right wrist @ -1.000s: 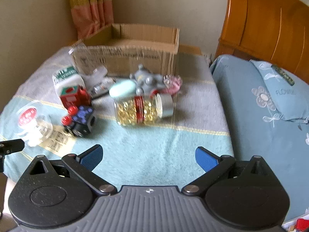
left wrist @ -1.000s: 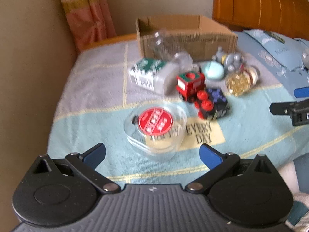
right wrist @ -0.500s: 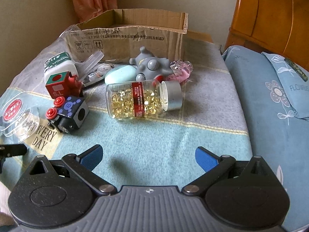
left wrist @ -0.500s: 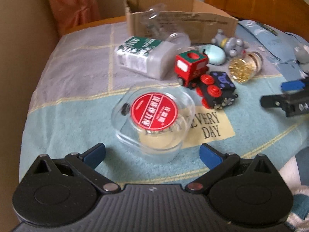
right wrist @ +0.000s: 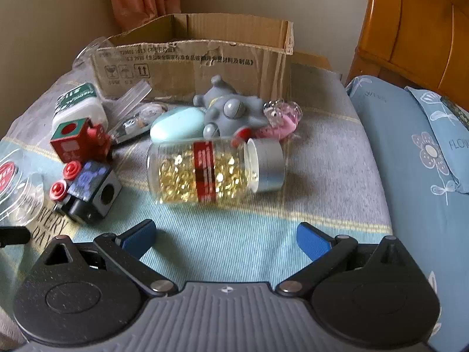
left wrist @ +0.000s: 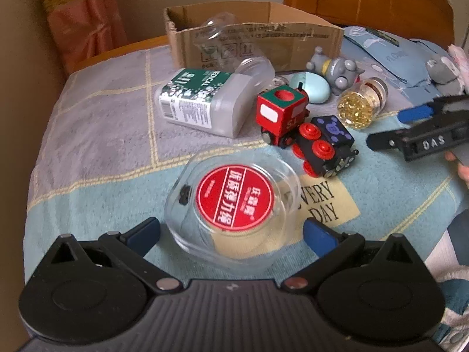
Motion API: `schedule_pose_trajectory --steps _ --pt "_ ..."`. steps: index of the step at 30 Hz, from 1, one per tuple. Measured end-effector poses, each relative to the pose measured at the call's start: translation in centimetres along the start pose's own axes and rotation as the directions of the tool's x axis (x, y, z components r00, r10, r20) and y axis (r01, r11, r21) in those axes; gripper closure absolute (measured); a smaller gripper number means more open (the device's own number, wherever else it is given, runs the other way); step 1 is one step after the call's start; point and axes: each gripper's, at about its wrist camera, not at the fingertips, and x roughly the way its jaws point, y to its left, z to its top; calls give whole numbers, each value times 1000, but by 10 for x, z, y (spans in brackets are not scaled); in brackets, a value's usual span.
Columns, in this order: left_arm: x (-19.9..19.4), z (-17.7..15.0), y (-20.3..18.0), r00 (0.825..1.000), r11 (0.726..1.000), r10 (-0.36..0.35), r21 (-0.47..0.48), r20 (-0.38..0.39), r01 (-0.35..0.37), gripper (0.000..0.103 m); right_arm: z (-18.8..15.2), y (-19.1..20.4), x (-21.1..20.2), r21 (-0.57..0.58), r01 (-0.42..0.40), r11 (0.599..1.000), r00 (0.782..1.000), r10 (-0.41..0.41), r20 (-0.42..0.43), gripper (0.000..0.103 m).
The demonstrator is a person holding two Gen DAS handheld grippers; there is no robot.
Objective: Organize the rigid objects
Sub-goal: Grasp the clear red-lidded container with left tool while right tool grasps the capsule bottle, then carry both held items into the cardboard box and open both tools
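A clear plastic case with a red round label [left wrist: 236, 198] lies on the bedspread between the open fingers of my left gripper [left wrist: 231, 231]. My right gripper [right wrist: 225, 239] is open and empty, just short of a jar of gold capsules [right wrist: 209, 173] lying on its side; the jar also shows in the left wrist view [left wrist: 362, 104]. A red toy train car [left wrist: 280, 114], a black toy engine with red wheels [left wrist: 325, 148], a white green-labelled bottle [left wrist: 205, 102], a pale blue egg-shaped case [right wrist: 177, 124], a grey toy animal [right wrist: 231, 111] and a pink trinket [right wrist: 283, 117] lie nearby.
An open cardboard box [right wrist: 199, 55] stands behind the objects; a crumpled clear plastic piece [left wrist: 222, 41] leans on it. A blue pillow [right wrist: 422, 152] and a wooden headboard [right wrist: 416, 26] are at the right. A wall and curtain [left wrist: 82, 14] are at the left.
Both grippers have moved forward and lower. The clear case now sits between my left fingers. The capsule jar is closer to my right gripper.
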Motion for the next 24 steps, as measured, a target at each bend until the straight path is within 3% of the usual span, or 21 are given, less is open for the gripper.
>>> schedule_pose_trajectory --steps 9,20,24 --pt "2 9 -4 1000 994 -9 111 -3 9 2 16 9 5 -28 -18 999 999 19 32 0" --pt "0 20 -2 999 981 -32 190 -10 34 19 33 13 8 -50 8 999 998 -5 57 0" --pt "2 23 1 998 984 -55 171 -27 58 27 35 16 8 -67 28 997 999 -25 45 6"
